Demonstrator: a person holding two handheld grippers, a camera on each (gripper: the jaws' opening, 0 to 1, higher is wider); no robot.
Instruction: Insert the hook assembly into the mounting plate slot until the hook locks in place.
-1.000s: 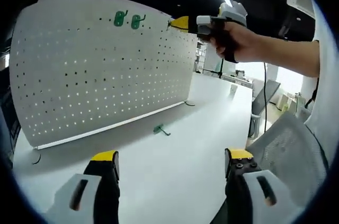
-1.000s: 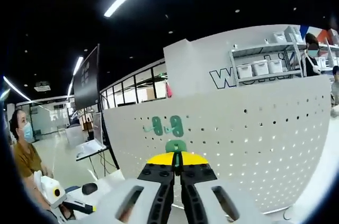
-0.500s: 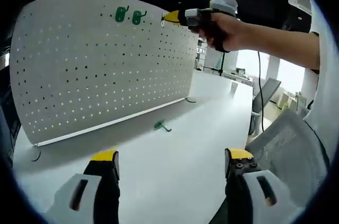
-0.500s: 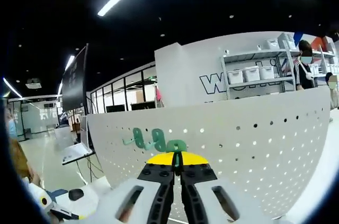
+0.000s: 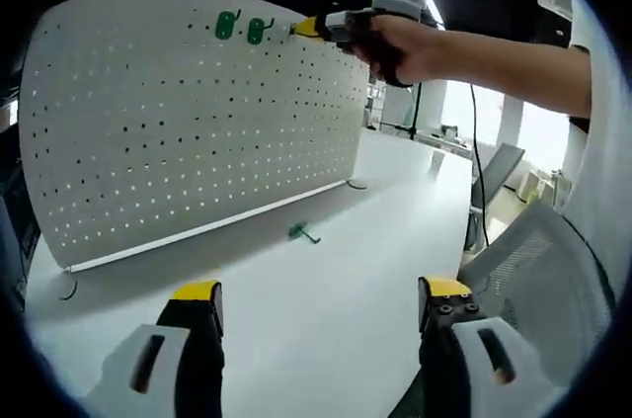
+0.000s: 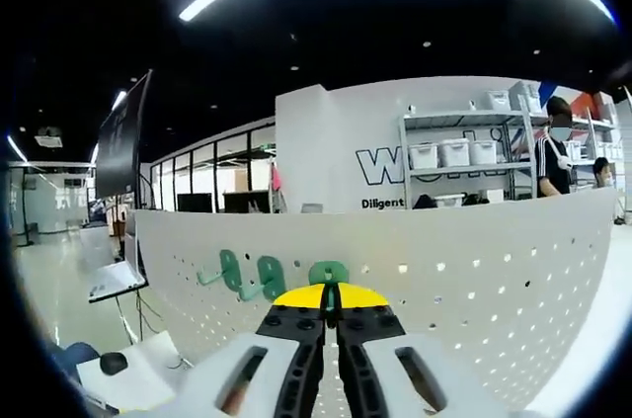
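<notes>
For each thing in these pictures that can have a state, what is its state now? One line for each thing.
left gripper: open, held low above the table, holding nothing.
right gripper: shut on a green hook, raised at the top edge of the pegboard.
green hook: held in the right gripper's jaws, at the pegboard; whether it is locked cannot be told.
two hooks on pegboard: hanging near the top edge.
loose hook: lying on the table.
pegboard: standing upright on the table.

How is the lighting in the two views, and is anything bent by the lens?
Left gripper view: bright window glare at right; the pegboard bulges, holes backlit. Right gripper view: dark ceiling, bright light strips; the pegboard's top edge curves, and the green hook above the right tool looks soft.
</notes>
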